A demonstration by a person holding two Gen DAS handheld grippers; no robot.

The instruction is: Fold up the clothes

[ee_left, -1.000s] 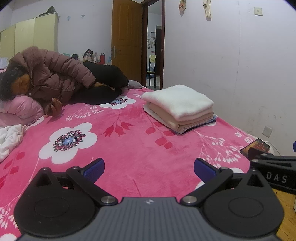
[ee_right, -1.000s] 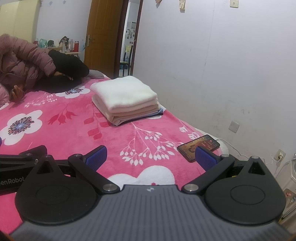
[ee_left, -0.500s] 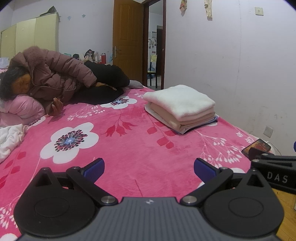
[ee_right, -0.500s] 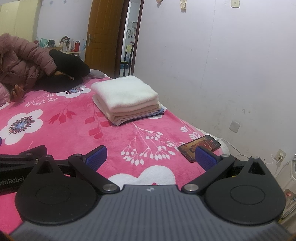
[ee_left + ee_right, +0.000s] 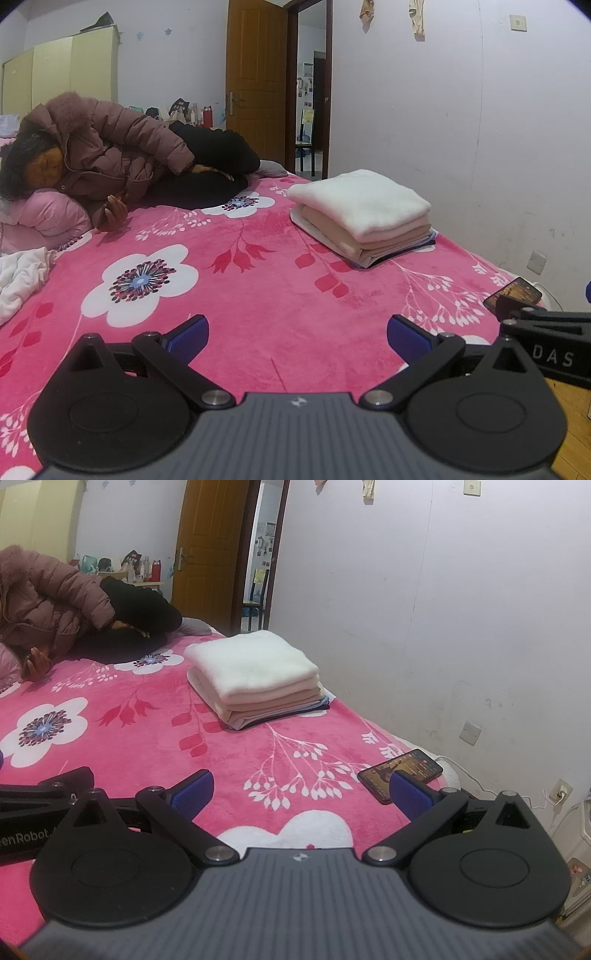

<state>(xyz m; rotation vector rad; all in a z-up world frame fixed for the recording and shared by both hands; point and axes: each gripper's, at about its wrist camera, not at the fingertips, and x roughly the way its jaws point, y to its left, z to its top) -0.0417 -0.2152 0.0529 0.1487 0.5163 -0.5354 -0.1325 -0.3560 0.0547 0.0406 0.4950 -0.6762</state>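
Grippers both spread wide, empty — left gripper (image 5: 297, 334) and right gripper (image 5: 301, 788) above the pink blanket (image 5: 258, 291); folded stack (image 5: 360, 212) (cream on top) far right.

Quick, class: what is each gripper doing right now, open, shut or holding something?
Left gripper: open, holding nothing, above the pink blanket.
Right gripper: open, holding nothing.

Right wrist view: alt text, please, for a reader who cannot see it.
The open right gripper, jaws empty, hovers over a pink floral fleece blanket. Beyond lie a neat stack of folded cream and beige clothes and a lit black smartphone.
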